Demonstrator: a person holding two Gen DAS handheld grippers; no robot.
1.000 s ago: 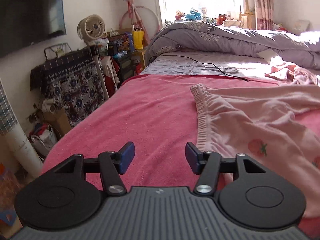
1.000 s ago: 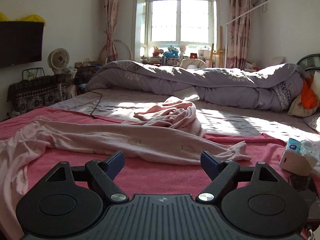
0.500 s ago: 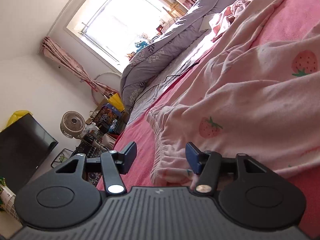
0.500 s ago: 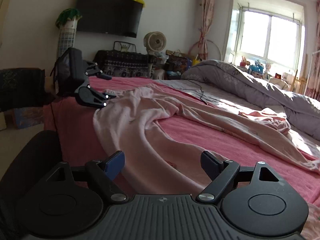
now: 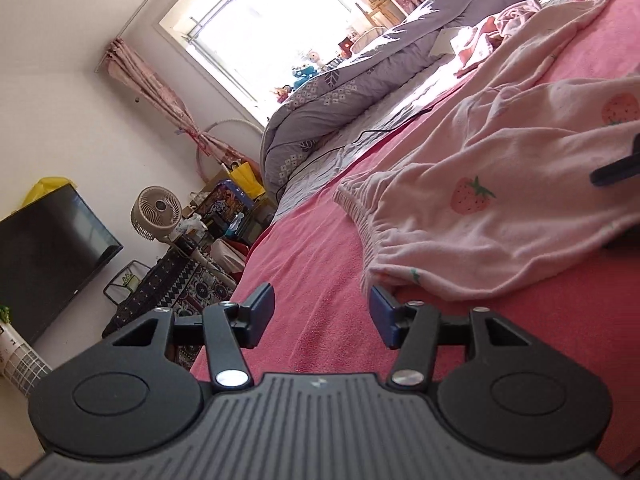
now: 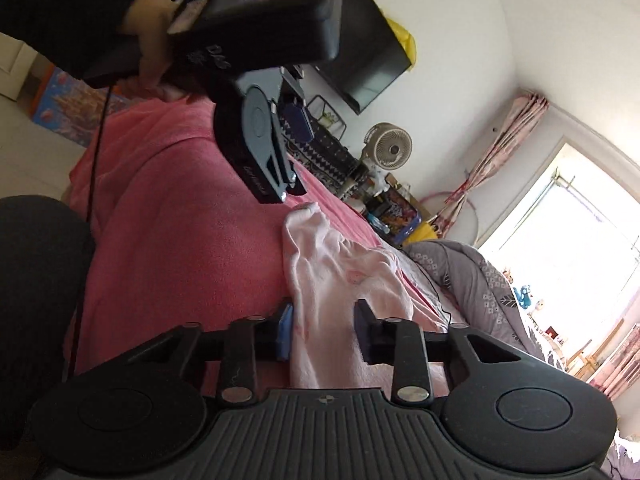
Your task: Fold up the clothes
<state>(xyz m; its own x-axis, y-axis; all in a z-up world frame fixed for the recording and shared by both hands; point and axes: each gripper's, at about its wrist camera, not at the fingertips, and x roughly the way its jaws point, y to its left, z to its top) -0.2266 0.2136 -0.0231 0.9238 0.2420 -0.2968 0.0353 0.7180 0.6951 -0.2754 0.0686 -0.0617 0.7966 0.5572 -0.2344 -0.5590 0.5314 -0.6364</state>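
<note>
Pale pink pyjama trousers (image 5: 492, 216) with a strawberry print lie spread over the bed, their gathered waistband (image 5: 360, 216) towards me. My left gripper (image 5: 322, 314) is open and tilted, low over the blanket. The waistband corner lies just ahead of its right finger, and nothing sits between the pads. In the right wrist view, my right gripper (image 6: 324, 332) has its jaws closing, with a bunched fold of the trousers (image 6: 332, 264) filling the gap and touching both pads. The left gripper (image 6: 298, 152) hangs beyond it in a hand. A right-gripper finger (image 5: 616, 170) shows at the left view's edge.
The bed has a red-pink blanket (image 5: 320, 264), a purple duvet (image 5: 360, 92) at the far end and another pink garment (image 5: 500, 28). A black cable (image 5: 360, 136) crosses the sheet. Off the bed's side stand a fan (image 5: 156, 210), a television (image 5: 48, 248) and clutter.
My right gripper swung left across the bed, rolled, and its jaws narrowed around a fold of the trousers. The left gripper rolled, sank, and now sits just short of the waistband corner.
</note>
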